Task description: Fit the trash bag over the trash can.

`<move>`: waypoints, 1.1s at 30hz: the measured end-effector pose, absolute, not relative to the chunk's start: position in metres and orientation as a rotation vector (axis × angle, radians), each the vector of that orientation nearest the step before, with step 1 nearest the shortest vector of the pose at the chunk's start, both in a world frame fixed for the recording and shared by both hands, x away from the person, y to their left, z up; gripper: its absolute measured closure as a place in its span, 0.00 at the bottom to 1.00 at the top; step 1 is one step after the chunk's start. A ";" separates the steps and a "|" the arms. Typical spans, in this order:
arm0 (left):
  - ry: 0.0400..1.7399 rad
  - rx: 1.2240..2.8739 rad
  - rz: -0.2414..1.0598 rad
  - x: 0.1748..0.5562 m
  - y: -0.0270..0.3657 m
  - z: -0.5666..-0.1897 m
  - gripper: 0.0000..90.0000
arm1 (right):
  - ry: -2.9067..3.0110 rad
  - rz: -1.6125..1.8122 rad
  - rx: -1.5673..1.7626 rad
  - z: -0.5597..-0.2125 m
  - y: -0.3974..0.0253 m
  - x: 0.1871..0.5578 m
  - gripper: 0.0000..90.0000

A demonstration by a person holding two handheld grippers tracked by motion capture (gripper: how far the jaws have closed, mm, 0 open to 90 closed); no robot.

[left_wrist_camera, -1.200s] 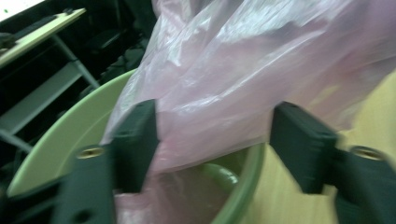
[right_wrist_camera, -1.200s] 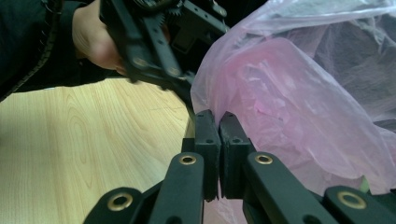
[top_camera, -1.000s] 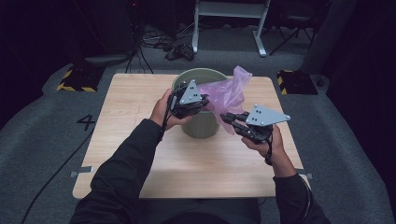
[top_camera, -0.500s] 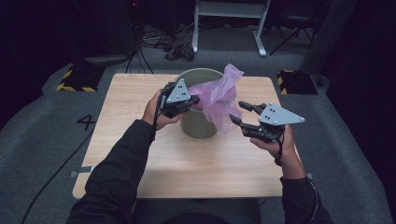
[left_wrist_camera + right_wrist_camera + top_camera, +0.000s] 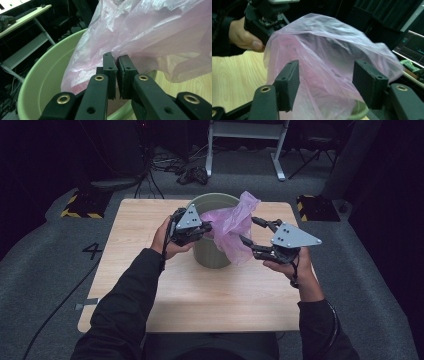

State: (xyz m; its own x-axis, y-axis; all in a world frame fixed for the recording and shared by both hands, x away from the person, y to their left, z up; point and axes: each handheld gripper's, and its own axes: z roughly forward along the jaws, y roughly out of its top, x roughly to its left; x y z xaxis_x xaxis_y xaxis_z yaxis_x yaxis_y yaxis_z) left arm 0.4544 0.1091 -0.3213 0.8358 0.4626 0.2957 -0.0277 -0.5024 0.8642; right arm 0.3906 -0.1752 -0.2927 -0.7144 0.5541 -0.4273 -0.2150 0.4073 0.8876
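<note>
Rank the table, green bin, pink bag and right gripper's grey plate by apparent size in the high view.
1. table
2. green bin and pink bag: alike, unranked, since each partly hides the other
3. grey plate

The bin is set on the table, toward its far edge and near the middle; the bag is lodged partly in the bin and is draped over its right rim; the left gripper is positioned at the bin's left rim, closed on the bag's edge; the right gripper is located just right of the bin, beside the bag, jaws apart.
</note>
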 end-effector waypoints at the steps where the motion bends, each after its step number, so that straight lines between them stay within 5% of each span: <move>1: 0.321 2.020 0.621 0.454 0.109 -0.321 0.93 | 1.967 1.359 0.269 -0.293 -0.170 0.393 0.65; 8: 0.325 1.998 0.591 0.451 0.116 -0.321 0.86 | 2.022 1.339 0.232 -0.296 -0.160 0.397 0.96; 13: 0.352 1.966 0.548 0.441 0.121 -0.316 0.50 | 2.039 1.329 0.228 -0.297 -0.157 0.397 1.00; 21: 0.317 1.874 0.507 0.410 0.126 -0.309 0.26 | 2.042 1.314 0.253 -0.299 -0.157 0.399 1.00; 27: 0.277 1.864 0.498 0.393 0.115 -0.308 0.37 | 2.048 1.303 0.256 -0.301 -0.155 0.399 1.00; 30: 0.298 1.855 0.522 0.393 0.110 -0.308 0.50 | 2.054 1.299 0.258 -0.302 -0.155 0.399 1.00; 33: 0.312 1.857 0.572 0.399 0.109 -0.309 0.74 | 2.058 1.302 0.260 -0.304 -0.157 0.399 1.00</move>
